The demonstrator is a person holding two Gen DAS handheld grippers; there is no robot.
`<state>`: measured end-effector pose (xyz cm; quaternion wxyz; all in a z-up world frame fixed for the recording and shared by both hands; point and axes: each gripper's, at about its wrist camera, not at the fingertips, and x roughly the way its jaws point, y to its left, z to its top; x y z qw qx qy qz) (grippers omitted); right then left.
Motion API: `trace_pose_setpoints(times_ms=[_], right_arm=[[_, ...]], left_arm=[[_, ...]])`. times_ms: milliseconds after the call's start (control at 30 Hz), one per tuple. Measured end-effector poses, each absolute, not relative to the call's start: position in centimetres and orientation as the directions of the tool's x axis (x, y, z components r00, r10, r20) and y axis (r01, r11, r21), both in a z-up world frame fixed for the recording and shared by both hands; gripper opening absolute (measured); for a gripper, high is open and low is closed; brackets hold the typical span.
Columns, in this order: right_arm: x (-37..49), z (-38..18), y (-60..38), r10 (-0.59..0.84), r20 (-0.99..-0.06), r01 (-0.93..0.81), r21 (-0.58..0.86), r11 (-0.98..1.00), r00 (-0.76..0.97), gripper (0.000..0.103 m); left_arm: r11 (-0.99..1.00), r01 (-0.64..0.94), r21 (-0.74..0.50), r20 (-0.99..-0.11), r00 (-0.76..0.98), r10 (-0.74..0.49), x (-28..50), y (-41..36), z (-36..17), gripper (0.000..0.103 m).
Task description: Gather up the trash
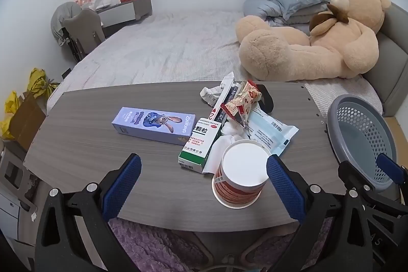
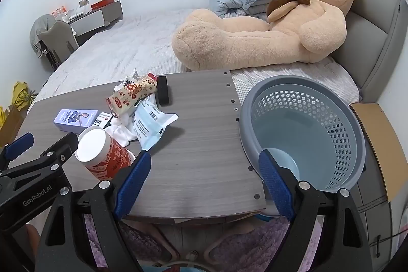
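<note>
Purple box [image 1: 153, 124] reads "Zootopia"; gripper body [image 2: 30, 185] perhaps "GenRobot.AI".

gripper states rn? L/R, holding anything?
Left gripper: open, empty; the upside-down red-and-white paper cup stands by its right finger, ungripped.
Right gripper: open, empty, above the table edge beside the grey perforated plastic basket.

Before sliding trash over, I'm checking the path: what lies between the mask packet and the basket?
Bare tabletop between packet and basket, right wrist view.

trash pile [image 1: 237, 114]: mid-table | paper cup [image 1: 241, 173]: inverted | basket [image 2: 306, 129]: tilted
</note>
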<state>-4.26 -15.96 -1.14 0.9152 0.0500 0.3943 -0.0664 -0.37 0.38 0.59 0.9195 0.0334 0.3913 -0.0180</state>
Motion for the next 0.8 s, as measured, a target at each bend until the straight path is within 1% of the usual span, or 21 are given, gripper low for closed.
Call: trace_pose_setpoints(times_ms=[800], right_arm=[[-5.25, -0.25, -15.78, -0.082, -0.714, 0.16, 0.043, 0.986, 0.696, 0.083]], left_arm=[[0.997, 0.054, 0.047, -0.705, 0.71, -0.005, -1.23, 0.52, 1.12, 0.097]])
